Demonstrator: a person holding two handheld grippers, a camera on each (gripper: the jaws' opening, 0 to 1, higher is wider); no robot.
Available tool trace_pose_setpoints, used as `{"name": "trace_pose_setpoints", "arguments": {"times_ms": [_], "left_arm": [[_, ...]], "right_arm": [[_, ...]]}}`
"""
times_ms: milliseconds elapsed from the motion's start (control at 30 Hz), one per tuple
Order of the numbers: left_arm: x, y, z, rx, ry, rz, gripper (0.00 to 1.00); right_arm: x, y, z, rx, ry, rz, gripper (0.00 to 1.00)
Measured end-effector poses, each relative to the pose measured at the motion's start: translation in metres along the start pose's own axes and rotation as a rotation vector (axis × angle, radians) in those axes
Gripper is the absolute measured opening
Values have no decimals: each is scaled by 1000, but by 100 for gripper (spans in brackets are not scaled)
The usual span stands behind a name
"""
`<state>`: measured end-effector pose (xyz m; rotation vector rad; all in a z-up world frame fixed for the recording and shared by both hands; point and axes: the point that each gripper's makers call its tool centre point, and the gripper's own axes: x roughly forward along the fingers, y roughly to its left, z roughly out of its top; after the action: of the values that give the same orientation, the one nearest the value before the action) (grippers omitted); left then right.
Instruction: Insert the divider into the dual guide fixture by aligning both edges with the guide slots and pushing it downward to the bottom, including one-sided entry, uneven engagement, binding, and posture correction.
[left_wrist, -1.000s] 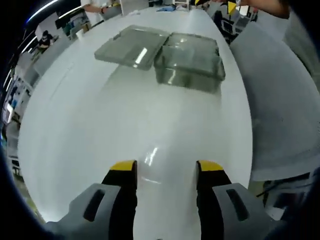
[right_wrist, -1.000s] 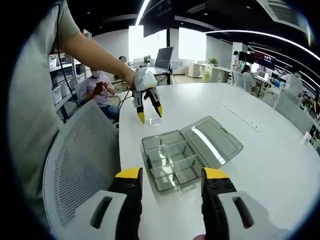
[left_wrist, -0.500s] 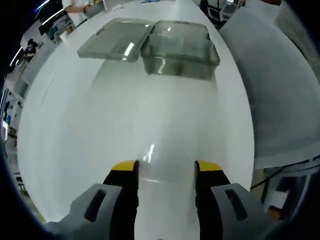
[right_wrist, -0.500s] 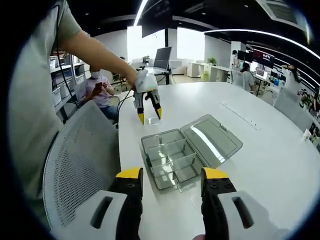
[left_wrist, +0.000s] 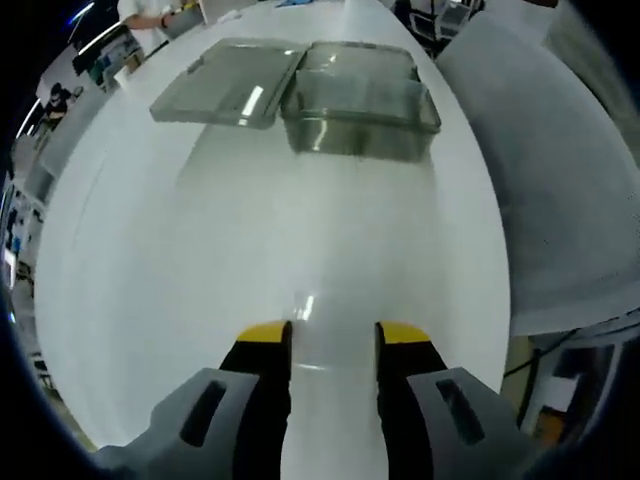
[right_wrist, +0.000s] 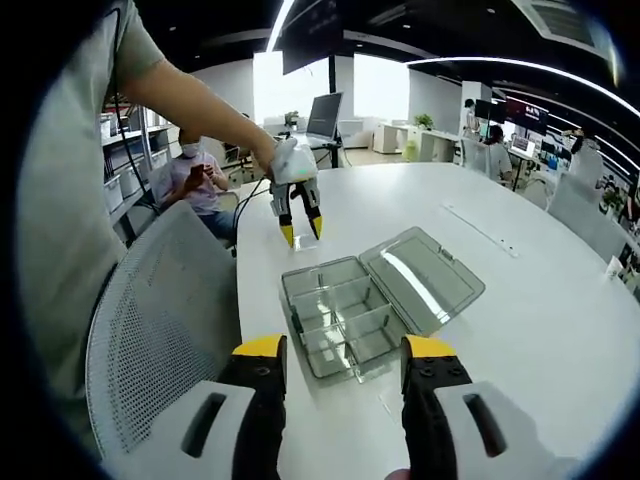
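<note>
Your left gripper (left_wrist: 330, 335) hangs low over the white tabletop (left_wrist: 150, 260). Its fingers (left_wrist: 262, 350) are a little apart and hold nothing that I can make out. A small shiny spot (left_wrist: 305, 305) lies on the tabletop just past the tips. It may be the clear divider, but I cannot tell. Your right gripper (right_wrist: 342, 350) has its fingers wide apart and empty. The clear box (left_wrist: 360, 110) with the guide slots sits well ahead of your left gripper, near the tabletop edge by the mesh chair (left_wrist: 560, 200). Its lid (left_wrist: 225, 80) lies open flat beside it.

Here is what could go wrong. The divider is clear and thin, so your fingers may slide over it or pinch only a corner. Then it hangs crooked. A crooked divider goes into one slot first and gets stuck. If you push hard then, the light box may slip toward the edge.

What is new: your left fingers are closer together than half a second ago. The box looks about the same as then. Your right fingers are as wide as before.
</note>
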<state>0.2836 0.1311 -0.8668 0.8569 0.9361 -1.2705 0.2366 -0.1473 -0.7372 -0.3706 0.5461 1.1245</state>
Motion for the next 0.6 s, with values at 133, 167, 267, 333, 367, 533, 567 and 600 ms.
{"name": "trace_pose_setpoints", "arguments": {"times_ms": [133,167,267,333,367,533,567,600], "left_arm": [[0,-1,0,0,5,2,30],[0,-2,1,-1,8,2,30],[0,-2,1,9,19,3,29],[1,-2,2,14,31,3,29],[1,-3,2,14,43,5,29],[2,-4,4,58,105,2,29],[3,-4,4,66,113,0,28],[3,-4,5,74,123,-1,28]], "right_arm": [[1,0,2,-1,-4,0,42],[1,0,2,0,-5,1,42],[1,-1,2,-1,-5,2,41],[2,-1,2,0,-5,2,41],[2,-1,2,0,-4,1,41],[3,0,0,3,-2,3,41],[3,0,0,4,-2,3,41],[3,0,0,5,-1,4,41]]}}
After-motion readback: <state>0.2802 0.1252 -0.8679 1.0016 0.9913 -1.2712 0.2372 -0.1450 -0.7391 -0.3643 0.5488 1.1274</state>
